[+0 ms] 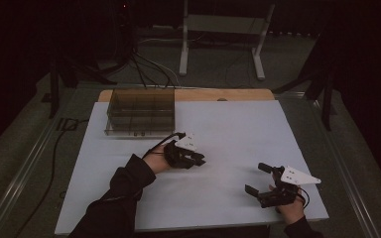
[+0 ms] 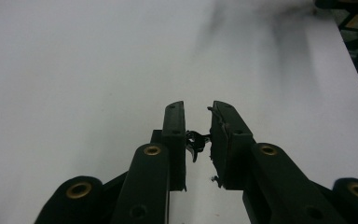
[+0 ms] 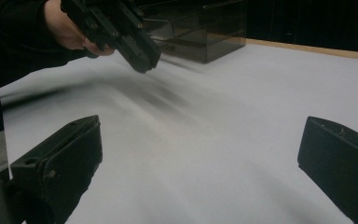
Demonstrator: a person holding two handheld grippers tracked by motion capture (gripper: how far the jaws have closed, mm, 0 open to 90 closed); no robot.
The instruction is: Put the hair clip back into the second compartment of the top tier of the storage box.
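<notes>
Compartment box (image 1: 140, 112) of smoky clear plastic sits at the far left of the white desk (image 1: 238, 129). Just near of it, the left gripper (image 1: 200, 159) hovers, jaws drawn close on a small black metal clip (image 2: 195, 140). At the near right, the right gripper (image 1: 256, 178) rests wide open, holding nothing

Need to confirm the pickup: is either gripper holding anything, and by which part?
The left gripper pinches a small black object, grip point unclear. The right gripper is open, holding nothing.
</notes>
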